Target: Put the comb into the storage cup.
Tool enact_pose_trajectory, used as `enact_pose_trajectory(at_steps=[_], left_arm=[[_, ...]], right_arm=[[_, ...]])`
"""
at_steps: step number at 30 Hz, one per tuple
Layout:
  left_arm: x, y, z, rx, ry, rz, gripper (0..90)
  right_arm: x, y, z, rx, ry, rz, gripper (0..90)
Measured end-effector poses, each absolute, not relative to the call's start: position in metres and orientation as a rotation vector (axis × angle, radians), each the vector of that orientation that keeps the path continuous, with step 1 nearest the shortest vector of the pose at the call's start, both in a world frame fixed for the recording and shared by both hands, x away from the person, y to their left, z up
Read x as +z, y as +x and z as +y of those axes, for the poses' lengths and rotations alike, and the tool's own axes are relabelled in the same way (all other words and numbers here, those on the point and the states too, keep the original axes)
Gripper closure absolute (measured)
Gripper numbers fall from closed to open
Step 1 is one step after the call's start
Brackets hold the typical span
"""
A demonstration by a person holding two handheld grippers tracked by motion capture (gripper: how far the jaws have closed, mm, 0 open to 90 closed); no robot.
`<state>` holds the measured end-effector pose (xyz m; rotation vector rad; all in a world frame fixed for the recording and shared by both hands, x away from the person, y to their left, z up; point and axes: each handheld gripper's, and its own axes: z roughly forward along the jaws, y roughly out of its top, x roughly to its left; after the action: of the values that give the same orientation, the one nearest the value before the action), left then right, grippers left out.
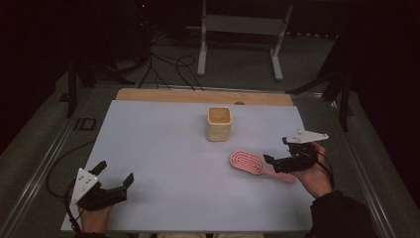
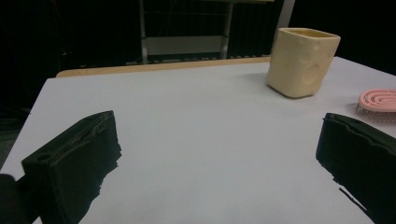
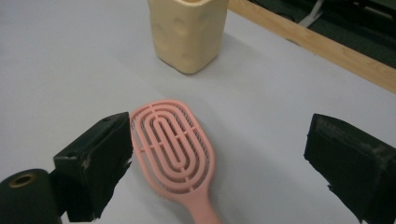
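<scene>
A pink hairbrush (image 1: 249, 162) lies flat on the pale mat (image 1: 163, 148), its handle pointing toward the right hand. My right gripper (image 1: 278, 150) stands open over the handle end. In the right gripper view the brush head (image 3: 172, 148) lies close to the left jaw, bristles down, while my right gripper (image 3: 219, 158) holds nothing. Behind the brush a cream square cup (image 1: 219, 123) stands upright, also in the right gripper view (image 3: 189, 32). My left gripper (image 1: 115, 173) rests open at the mat's near left. The left gripper view puts the cup (image 2: 302, 61) and brush (image 2: 378, 103) beyond my left gripper (image 2: 215, 158).
A wooden strip (image 1: 203, 96) runs along the far edge of the table. Cables and a white metal stand (image 1: 240, 29) sit on the floor beyond. Metal rails (image 1: 44, 163) border the table on both sides.
</scene>
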<state>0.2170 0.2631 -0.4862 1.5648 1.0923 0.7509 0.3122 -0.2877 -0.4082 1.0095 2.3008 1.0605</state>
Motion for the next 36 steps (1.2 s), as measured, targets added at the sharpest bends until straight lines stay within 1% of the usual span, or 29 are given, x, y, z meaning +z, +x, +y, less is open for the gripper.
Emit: enact_pose_trajectory(at_steps=[14,36], left_arm=[[-0.487,0.217,0.263,0.746,1.563,1.098,0.0],[-0.488,0.218,0.262,0.743,1.569,1.098,0.0]], right_arm=[[-0.419,0.323,-0.288,1.017,1.038,2.401,7.7],[-0.450,0.335,-0.281,0.830,1.026,2.594,8.4]])
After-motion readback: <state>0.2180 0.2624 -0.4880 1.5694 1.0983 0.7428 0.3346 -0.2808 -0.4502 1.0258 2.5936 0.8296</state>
